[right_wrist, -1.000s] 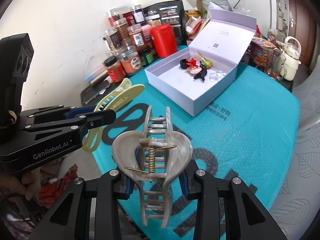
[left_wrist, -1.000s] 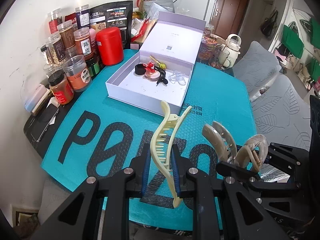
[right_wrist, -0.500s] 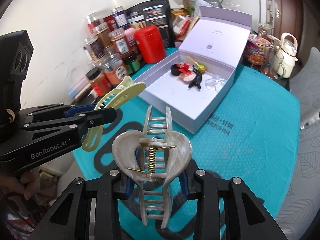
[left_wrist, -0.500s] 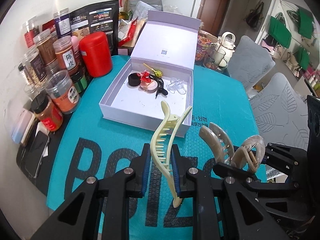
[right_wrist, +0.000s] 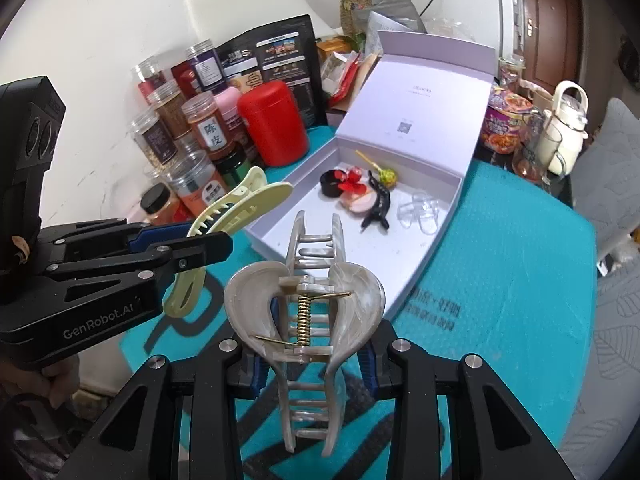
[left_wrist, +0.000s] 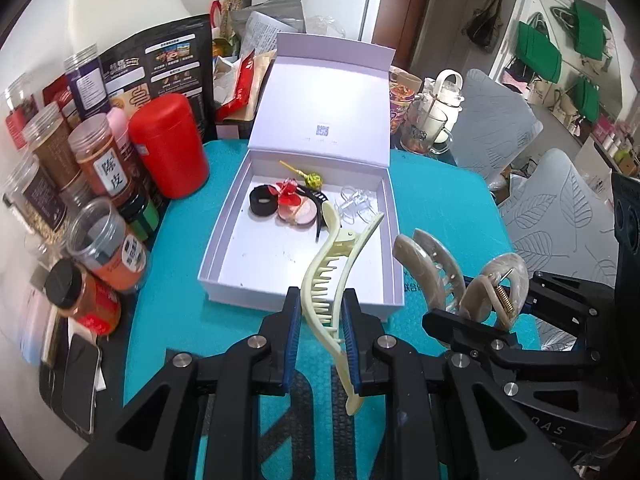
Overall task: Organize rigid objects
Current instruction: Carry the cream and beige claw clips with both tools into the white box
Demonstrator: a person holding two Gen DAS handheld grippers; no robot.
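Note:
My left gripper (left_wrist: 320, 320) is shut on a pale yellow hair claw (left_wrist: 332, 268), held just in front of the near wall of an open lavender box (left_wrist: 224, 236). It also shows in the right wrist view (right_wrist: 228, 216). My right gripper (right_wrist: 312, 364) is shut on a beige marbled hair claw (right_wrist: 308, 304), to the right of the left one and above the teal mat; the claw also shows in the left wrist view (left_wrist: 448, 276). The box (right_wrist: 424, 256) holds a black band, a red clip, a black clip and clear clips.
Spice jars (left_wrist: 108, 236) and a red canister (left_wrist: 168, 144) stand left of the box. A phone (left_wrist: 80, 384) lies at the mat's left edge. Cups and a white kettle (left_wrist: 440, 112) stand behind the box. Grey chairs (left_wrist: 560, 208) are on the right.
Both grippers have moved forward toward the box with their claws still held; the box now looks nearer and the yellow claw's tip reaches over its near wall.

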